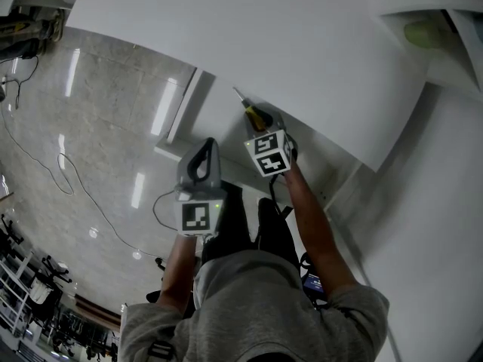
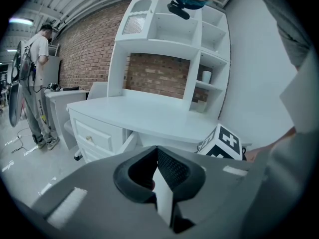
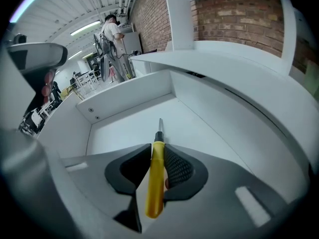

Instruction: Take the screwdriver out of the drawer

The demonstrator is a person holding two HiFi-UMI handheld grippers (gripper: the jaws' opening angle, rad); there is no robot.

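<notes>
Yellow-handled screwdriver (image 3: 154,183) clamped in right gripper (image 3: 157,151), tip fwd, above open white drawer (image 3: 127,128).

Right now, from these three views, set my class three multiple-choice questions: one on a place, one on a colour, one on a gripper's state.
1. Where is the screwdriver? A on the floor; B on the desk top; C in the right gripper, above the open drawer.
2. What colour is its handle? A red; B yellow; C blue.
3. How is the left gripper? A wide open; B shut, empty; C shut on a cloth.
Answers: C, its jaws press the handle; B, the handle shows yellow; B, its pads meet with nothing between.
</notes>
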